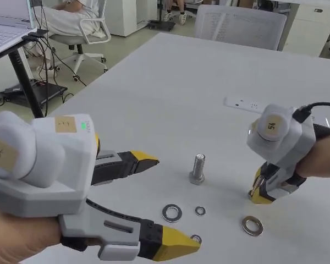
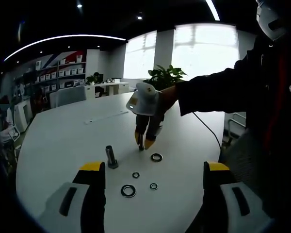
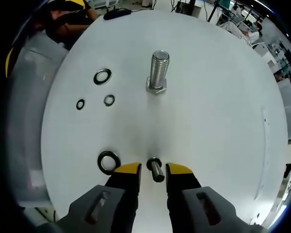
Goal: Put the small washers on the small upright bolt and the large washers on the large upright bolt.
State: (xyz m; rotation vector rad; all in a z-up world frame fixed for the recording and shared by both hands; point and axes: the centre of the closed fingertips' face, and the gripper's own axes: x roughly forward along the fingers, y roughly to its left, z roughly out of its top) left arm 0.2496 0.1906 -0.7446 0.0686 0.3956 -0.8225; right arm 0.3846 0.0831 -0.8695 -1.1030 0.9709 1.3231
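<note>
One small bolt (image 3: pixel 156 173) sits between right gripper (image 3: pixel 153 169) jaws.

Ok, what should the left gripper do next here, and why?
Probably lower the left gripper toward the large washer lying flat just ahead of it and close on it. Its jaws stand wide open with nothing between them, and the large bolt stands upright and bare close by, so that washer looks the shortest pick.

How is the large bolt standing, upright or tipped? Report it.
Upright. The large bolt stands on its hex head on the white table, threaded shaft pointing straight up; the head view shows the same.
</note>
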